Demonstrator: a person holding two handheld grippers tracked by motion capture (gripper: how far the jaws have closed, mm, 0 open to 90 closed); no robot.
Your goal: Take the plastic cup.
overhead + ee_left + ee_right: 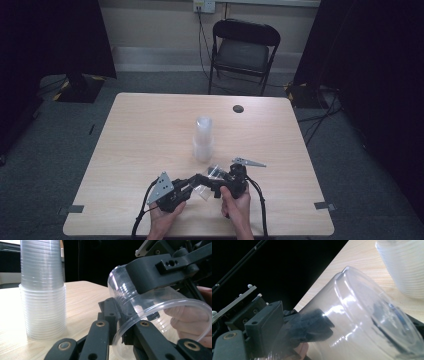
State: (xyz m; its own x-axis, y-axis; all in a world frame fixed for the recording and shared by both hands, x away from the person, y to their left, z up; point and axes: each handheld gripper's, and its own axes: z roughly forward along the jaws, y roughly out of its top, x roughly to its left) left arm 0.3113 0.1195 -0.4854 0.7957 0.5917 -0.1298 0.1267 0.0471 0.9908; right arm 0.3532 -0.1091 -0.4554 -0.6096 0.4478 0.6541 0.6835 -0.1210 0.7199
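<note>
A single clear plastic cup point(204, 189) lies on its side between my two grippers, near the table's front edge. My left gripper point(196, 184) is shut on the cup's rim point(125, 327), with the thin wall pinched between its jaws. My right gripper point(214, 181) stands open around the cup's bottom end; one of its jaws lies across the top of the cup point(150, 305) in the left gripper view. In the right gripper view the cup point(362, 315) is very close, with the left gripper dark behind it. A tall stack of clear cups point(203, 142) stands upright just beyond.
The light wooden table point(150, 125) has a round cable hole point(238, 108) at its far side. A black folding chair point(245, 50) stands behind the table. The stack of cups point(42, 290) is close to the grippers' left side.
</note>
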